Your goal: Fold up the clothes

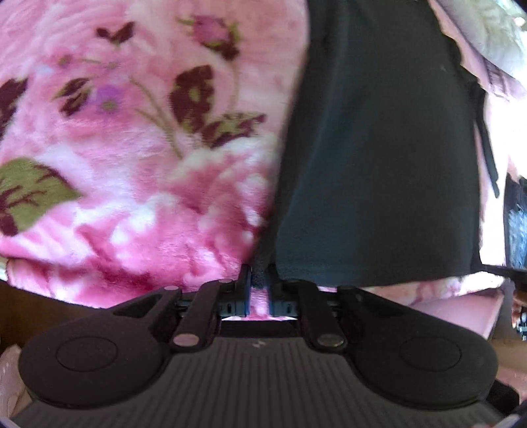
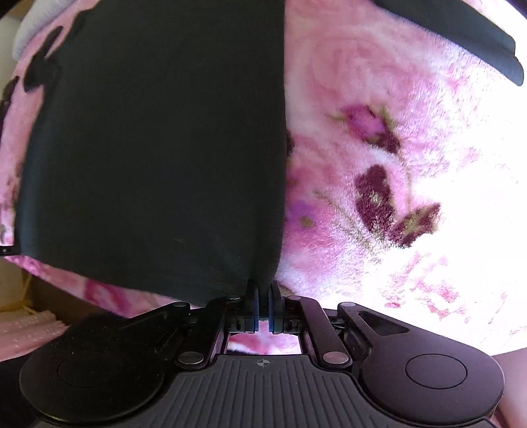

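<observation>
A black garment [image 1: 378,148] lies stretched over a pink floral blanket [image 1: 131,164]. My left gripper [image 1: 258,278] is shut on the garment's near left corner, at the hem. In the right wrist view the same black garment [image 2: 158,148] fills the left half over the blanket [image 2: 378,164]. My right gripper [image 2: 262,296] is shut on its near right corner. A thin black drawstring [image 1: 487,145] hangs at the garment's right side in the left wrist view.
A second dark fabric piece [image 2: 467,36] lies at the upper right of the right wrist view. A white fluffy item [image 1: 487,29] sits at the blanket's far right. The blanket's near edge drops off just in front of both grippers.
</observation>
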